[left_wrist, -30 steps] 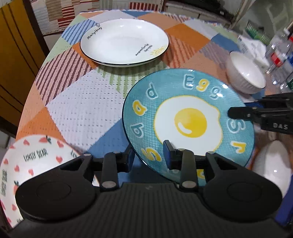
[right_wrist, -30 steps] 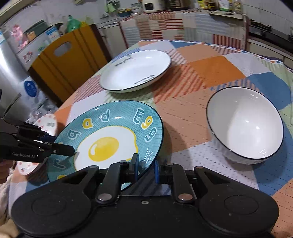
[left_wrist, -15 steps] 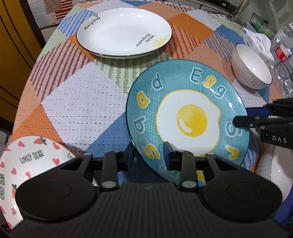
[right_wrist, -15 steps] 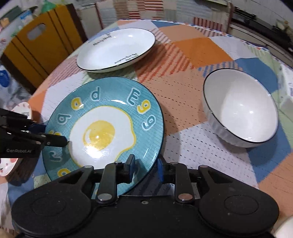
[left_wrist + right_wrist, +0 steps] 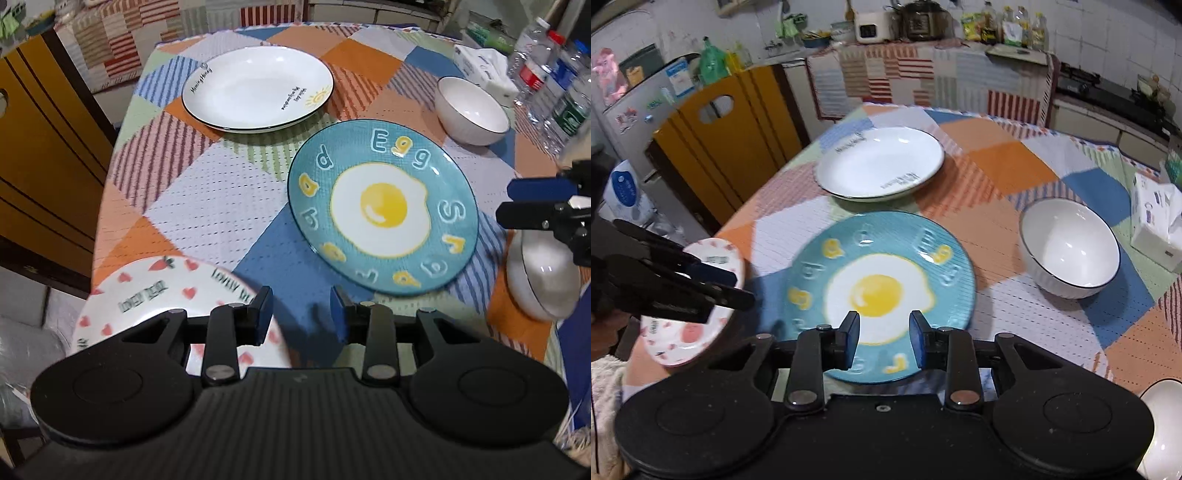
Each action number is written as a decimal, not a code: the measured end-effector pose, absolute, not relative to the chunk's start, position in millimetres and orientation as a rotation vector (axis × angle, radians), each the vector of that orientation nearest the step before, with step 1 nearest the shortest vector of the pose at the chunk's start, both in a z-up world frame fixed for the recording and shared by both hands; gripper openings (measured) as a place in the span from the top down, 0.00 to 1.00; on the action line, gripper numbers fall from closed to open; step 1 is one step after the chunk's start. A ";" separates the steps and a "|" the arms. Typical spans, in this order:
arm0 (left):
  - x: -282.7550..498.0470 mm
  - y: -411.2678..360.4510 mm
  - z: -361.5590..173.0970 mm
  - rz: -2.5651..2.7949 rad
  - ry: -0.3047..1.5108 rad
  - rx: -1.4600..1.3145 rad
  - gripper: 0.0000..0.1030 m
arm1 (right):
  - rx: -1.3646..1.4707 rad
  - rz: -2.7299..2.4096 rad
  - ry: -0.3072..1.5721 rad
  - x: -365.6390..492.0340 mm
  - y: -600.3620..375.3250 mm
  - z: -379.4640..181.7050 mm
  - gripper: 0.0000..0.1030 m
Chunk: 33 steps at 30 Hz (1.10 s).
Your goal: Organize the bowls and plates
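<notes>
Indoor overhead light is being diffused evenly and moderately bright. Small glare spots are being thrown on the white plate (image 5: pixel 881 162) and white bowl (image 5: pixel 1069 248). Soft shadows are being cast beside the egg plate (image 5: pixel 384 216). Motion blur is being shown on the heart plate (image 5: pixel 173 295). Edges are being bent by fisheye distortion.
</notes>
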<state>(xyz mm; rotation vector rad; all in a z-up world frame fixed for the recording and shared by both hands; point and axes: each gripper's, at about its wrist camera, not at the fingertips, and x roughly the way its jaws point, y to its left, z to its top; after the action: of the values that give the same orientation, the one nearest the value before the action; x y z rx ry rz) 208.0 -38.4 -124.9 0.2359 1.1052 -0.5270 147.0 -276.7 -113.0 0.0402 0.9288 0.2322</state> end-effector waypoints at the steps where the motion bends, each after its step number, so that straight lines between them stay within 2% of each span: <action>1: 205.0 -32.7 -120.5 -0.533 1.102 0.230 0.68 | 0.030 0.239 0.927 145.9 -272.0 -109.3 0.66; 5: 194.9 -6.6 -101.0 -0.555 1.091 0.198 0.66 | -0.036 0.264 0.902 131.1 -251.4 -88.7 0.59; 7: 189.7 8.2 -92.0 -0.556 1.079 0.201 0.61 | -0.087 0.260 0.875 123.3 -240.3 -78.2 0.49; 11: 178.9 36.8 -79.6 -0.560 1.048 0.242 0.57 | -0.148 0.265 0.843 111.2 -222.5 -64.6 0.45; 19: 158.7 96.2 -73.5 -0.583 0.976 0.179 0.57 | -0.126 0.328 0.835 97.2 -193.4 -63.9 0.32; 24: 148.4 109.5 -83.4 -0.593 0.945 0.254 0.56 | -0.135 0.369 0.799 89.1 -175.8 -76.5 0.32; 26: 149.2 113.9 -89.9 -0.591 0.947 0.271 0.51 | -0.126 0.391 0.778 86.9 -169.5 -80.5 0.32; 30: 161.8 127.2 -104.5 -0.548 1.005 0.224 0.50 | -0.066 0.453 0.751 87.5 -158.7 -93.2 0.32; 33: 172.5 134.3 -118.5 -0.522 1.041 0.213 0.50 | -0.076 0.476 0.798 95.9 -148.1 -109.0 0.32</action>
<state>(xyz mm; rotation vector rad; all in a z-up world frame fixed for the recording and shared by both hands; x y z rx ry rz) 172.5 134.3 -118.5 0.2129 1.0410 -0.5224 95.9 -148.1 -109.0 -0.0761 0.7982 0.4759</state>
